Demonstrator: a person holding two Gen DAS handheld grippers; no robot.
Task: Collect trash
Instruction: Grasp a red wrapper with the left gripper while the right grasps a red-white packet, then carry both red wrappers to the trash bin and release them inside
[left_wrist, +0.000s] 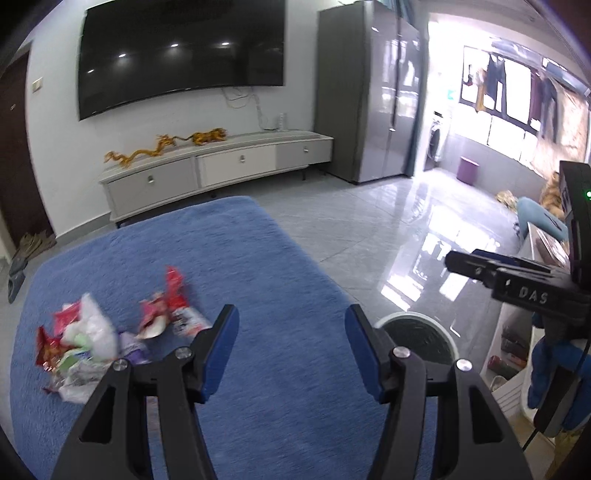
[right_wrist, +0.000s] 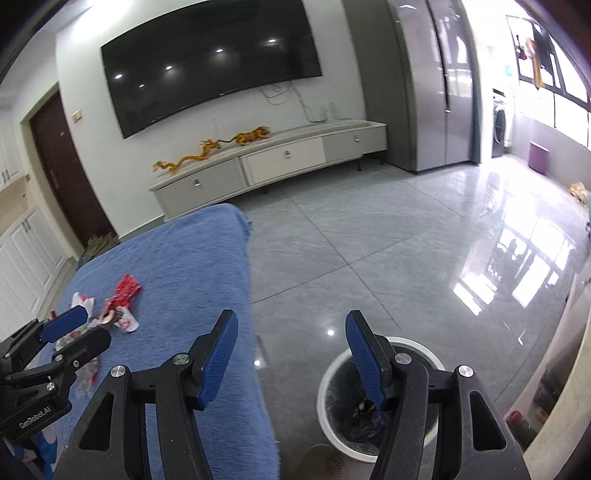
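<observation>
**Item: wrapper pile on blue blanket, bin alongside; both grippers empty**

Trash (left_wrist: 92, 343): a loose heap of crumpled wrappers, red, white and pale green, lay on the blue blanket (left_wrist: 258, 295), toward its left side in the left wrist view. A red packet (right_wrist: 127, 290) lay a little apart from the heap, further across the blanket. All of it sat on the blanket; none was lifted.

Bin (right_wrist: 332, 391): white rim, dark liner, stood on the tiled floor (right_wrist: 388, 258) just beside the blanket's edge. A few scraps showed at its bottom. Its place was probably chosen so that pieces could be carried off the blanket and dropped in with a short swing.

Left gripper (left_wrist: 291, 350): fingers (left_wrist: 221, 347) stood about half open, nothing between them, touching nothing. It hung above the blanket, between the heap and the bin.

Right gripper (right_wrist: 291, 354): fingers (right_wrist: 364, 354) likewise about half open and empty. It hung over the gap between blanket edge and bin, one finger seen against the bin mouth.

Judgement: the trash remained on the blanket, so the collecting was far from complete.
</observation>
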